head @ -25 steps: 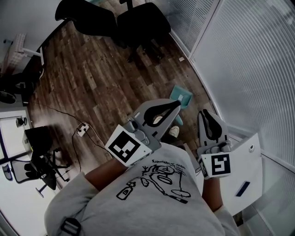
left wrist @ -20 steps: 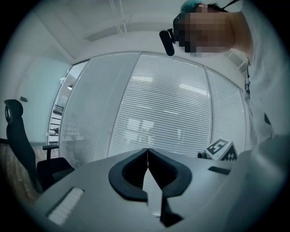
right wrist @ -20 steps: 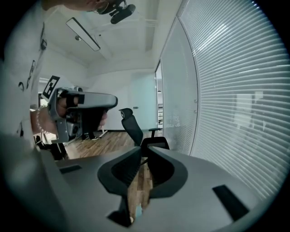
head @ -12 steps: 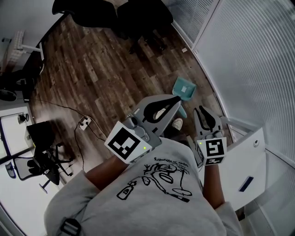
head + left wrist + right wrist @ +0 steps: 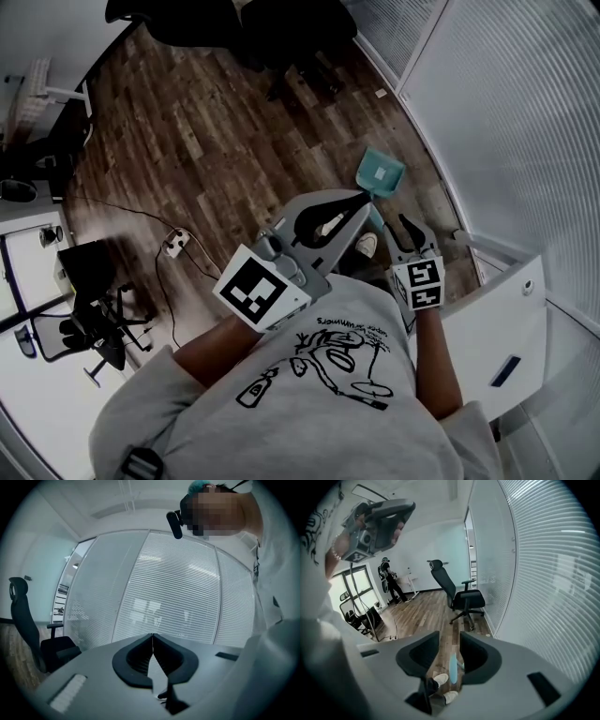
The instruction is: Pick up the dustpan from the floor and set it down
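Wood floor (image 5: 187, 141) holds the dustpan (image 5: 380, 173) by the glass wall (image 5: 506, 112), near a shoe (image 5: 367, 246); the right hand-held gripper (image 5: 408, 230) has dropped toward it, jaws opening on nothing, left hand-held gripper (image 5: 359, 201) pressed together.

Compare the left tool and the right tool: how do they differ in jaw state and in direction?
Jaws: the left tool has its jaws together at the tips; the right tool has its jaws apart and opening. Direction: the left tool points about level at the blinds; the right tool tilts down toward the floor, with the dustpan seen through its gap. Both hold nothing.
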Available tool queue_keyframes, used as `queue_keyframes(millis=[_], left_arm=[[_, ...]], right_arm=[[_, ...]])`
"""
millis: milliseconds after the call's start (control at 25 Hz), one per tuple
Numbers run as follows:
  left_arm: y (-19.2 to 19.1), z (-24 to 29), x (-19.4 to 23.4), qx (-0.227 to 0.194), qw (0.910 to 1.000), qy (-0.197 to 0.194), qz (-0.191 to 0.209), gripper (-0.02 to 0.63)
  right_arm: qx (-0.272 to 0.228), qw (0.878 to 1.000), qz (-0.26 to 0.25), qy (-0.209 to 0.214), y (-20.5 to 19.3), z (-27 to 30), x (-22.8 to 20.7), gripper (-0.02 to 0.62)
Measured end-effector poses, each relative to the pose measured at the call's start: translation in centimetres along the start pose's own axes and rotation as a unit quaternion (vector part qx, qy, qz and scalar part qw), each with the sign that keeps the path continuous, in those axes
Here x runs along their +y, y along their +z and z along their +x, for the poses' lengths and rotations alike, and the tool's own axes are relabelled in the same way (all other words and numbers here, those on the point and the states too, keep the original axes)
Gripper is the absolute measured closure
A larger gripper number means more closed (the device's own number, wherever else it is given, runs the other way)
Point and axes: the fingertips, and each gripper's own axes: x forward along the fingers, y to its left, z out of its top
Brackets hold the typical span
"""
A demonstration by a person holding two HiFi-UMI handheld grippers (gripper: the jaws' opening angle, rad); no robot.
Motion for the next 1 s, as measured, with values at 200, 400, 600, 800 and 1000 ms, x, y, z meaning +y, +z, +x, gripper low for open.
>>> queue_keyframes(millis=[200,400,600,800,1000], left_arm=[[-0.2,-0.3,-0.2,0.003,1.0,0.001,-0.004,0.604],[-0.7,0.0,0.1,0.006,1.0,0.004,-0.005,0.604],[-1.1,-0.4,0.1,0.012,0.9999,0.005,-0.006,0.604],[-1.7,-0.4,0.3,0.018,0.9998,0.005,-0.009,0.604],[-2.4,-0.4,0.4,0.025,0.9996,0.006,-0.013,0.604]], right_arm=[[0.026,0.999,0.02,0.014,-3.6,1.7,0.0,0.479],[0.052,0.998,0.013,0.03,-6.6,3.9,-0.2,0.472],[0.085,0.995,0.017,0.043,-9.8,6.1,-0.1,0.458],[0.12,0.991,0.043,0.047,-12.9,8.5,-0.9,0.448],[0.138,0.987,0.062,0.057,-14.8,10.3,-1.3,0.437]])
